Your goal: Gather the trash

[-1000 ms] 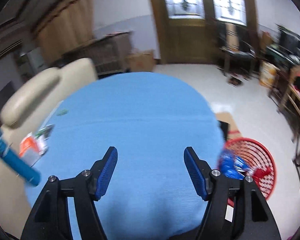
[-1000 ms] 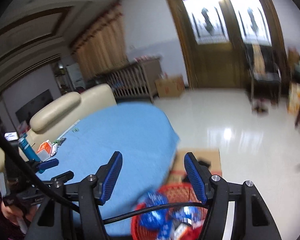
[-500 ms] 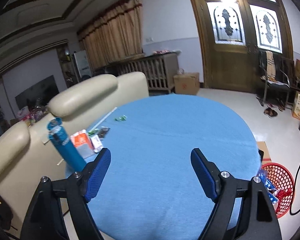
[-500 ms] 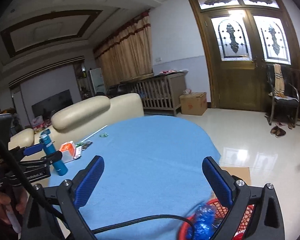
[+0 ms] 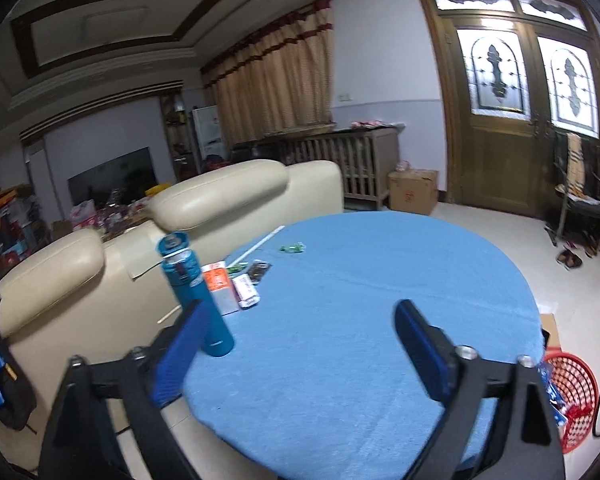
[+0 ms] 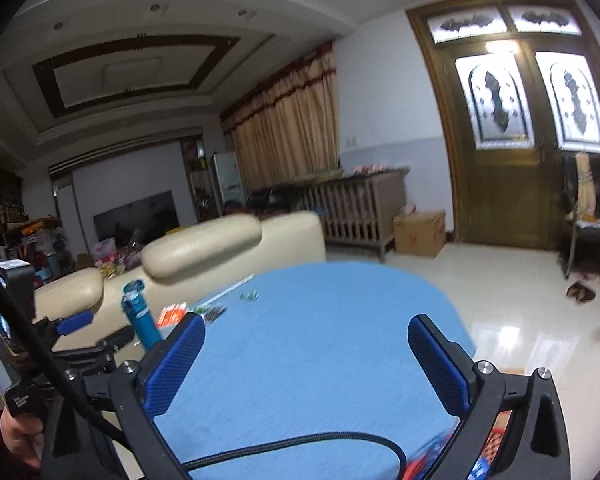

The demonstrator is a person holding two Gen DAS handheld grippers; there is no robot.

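In your left wrist view, your left gripper [image 5: 296, 336] has just been opening and stands wide with nothing between its blue pads, above the blue table [image 5: 380, 280]. Wrappers [image 5: 236, 284] lie near the table's left edge beside a teal bottle [image 5: 196, 296]; the red basket [image 5: 572, 392] sits on the floor at right (blue trash inside). In your right wrist view, your right gripper [image 6: 306, 352] has likewise been opening, wide and empty; the basket [image 6: 500, 440] peeks in below its right finger

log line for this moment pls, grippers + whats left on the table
left gripper: open, empty, jaws just opening | right gripper: open, empty, jaws just opening | table: teal bottle, wrappers | red basket: holds trash
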